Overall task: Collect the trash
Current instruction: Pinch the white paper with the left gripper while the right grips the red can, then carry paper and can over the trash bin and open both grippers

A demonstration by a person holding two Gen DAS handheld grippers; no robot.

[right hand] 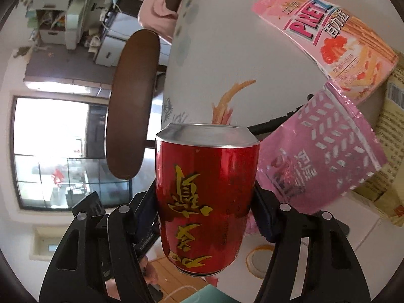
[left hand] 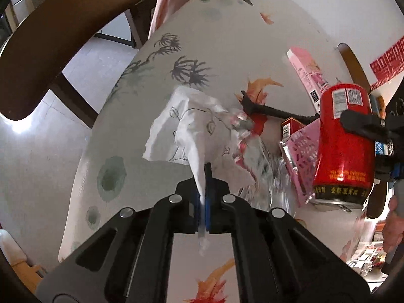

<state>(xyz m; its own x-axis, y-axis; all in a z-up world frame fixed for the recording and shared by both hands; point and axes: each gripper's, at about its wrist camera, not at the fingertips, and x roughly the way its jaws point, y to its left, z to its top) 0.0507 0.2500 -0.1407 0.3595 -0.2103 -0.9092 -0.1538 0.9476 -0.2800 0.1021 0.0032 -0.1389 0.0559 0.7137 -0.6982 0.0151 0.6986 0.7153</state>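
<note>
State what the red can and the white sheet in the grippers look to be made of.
Red can: likely aluminium, glossy printed paint, bare silvery rim. White sheet: thin tissue or paper, matte, crumpled and drooping, with faint line drawings.

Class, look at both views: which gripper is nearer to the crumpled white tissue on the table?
Left. The left gripper is shut on the crumpled white tissue; the right gripper holds the red can off to the tissue's right.

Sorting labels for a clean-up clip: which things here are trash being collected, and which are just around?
Trash:
- crumpled tissue, pinched in the left gripper
- red can, held in the right gripper
- pink wrapper
- clear plastic wrapper
- pink snack box

Just around:
- table
- wooden chair
</note>
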